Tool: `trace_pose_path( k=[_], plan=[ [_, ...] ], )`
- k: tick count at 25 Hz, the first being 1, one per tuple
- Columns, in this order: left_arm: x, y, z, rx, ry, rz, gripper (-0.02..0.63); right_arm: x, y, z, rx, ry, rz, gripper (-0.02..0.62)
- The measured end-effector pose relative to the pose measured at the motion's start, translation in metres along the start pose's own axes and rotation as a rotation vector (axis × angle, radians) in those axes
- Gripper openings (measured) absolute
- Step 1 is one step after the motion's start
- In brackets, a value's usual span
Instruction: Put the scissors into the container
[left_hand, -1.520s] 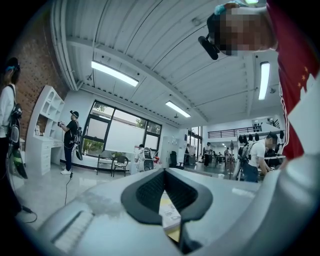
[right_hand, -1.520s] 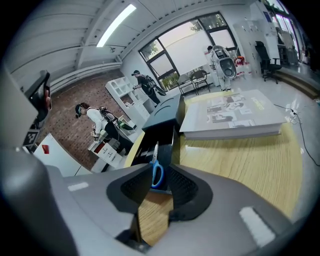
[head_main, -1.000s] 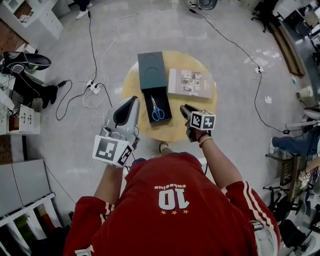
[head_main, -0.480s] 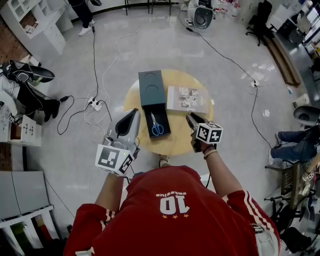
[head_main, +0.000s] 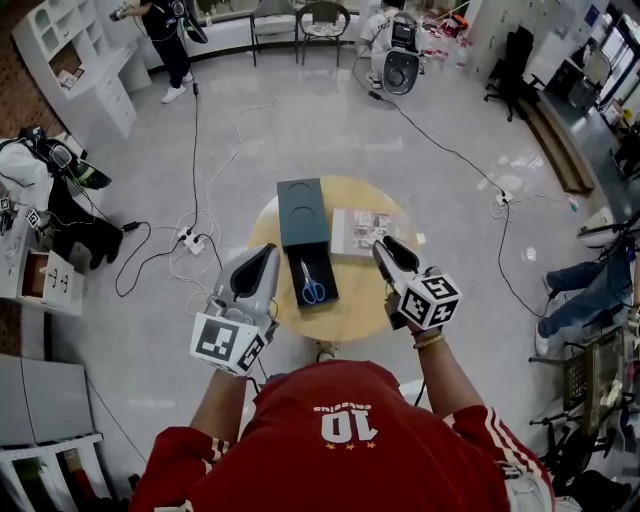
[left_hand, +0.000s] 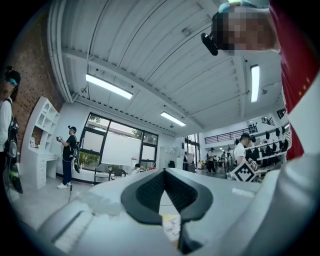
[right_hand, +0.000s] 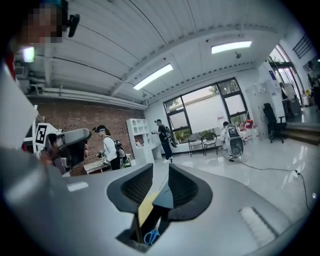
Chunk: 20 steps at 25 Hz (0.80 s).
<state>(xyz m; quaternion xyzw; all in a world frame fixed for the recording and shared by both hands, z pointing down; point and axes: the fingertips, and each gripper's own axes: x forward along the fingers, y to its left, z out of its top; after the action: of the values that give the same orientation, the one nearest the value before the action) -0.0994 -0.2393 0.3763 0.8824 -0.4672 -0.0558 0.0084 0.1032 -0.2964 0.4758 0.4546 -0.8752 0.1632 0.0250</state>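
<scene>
Scissors (head_main: 313, 288) in container (head_main: 304, 258), btwn hand-held grippers — left (head_main: 268, 249) pressed together, right (head_main: 383, 244) slightly spread.

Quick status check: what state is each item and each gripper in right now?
scissors: blades closed, lying inside the container
container: open
lid: off, flat on the table
booklet: closed, lying flat
left gripper: shut, empty
right gripper: slightly open, empty

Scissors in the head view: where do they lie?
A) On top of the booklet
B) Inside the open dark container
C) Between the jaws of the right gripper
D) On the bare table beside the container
B: the blue-handled scissors lie within the walls of the open dark container on the round table.
</scene>
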Motion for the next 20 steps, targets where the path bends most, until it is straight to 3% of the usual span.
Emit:
trace_pose_path(
  k=[3,7,10,20],
  plan=[
    [0.003,-0.003,0.007,-0.003,-0.01,-0.013,0.002,-0.007,0.027,0.037,-0.059,-0.067,0.041,0.1],
    [0.008,-0.007,0.022,-0.066,-0.031,-0.038,0.002,-0.024,0.052,0.075,-0.109,-0.136,0.066,0.097],
    [0.009,-0.012,0.031,-0.04,-0.035,-0.053,0.002,-0.036,0.064,0.092,-0.133,-0.156,0.069,0.095],
    [0.017,-0.02,0.033,0.002,-0.027,-0.068,0.002,-0.051,0.077,0.103,-0.214,-0.201,-0.044,0.072]
  ],
)
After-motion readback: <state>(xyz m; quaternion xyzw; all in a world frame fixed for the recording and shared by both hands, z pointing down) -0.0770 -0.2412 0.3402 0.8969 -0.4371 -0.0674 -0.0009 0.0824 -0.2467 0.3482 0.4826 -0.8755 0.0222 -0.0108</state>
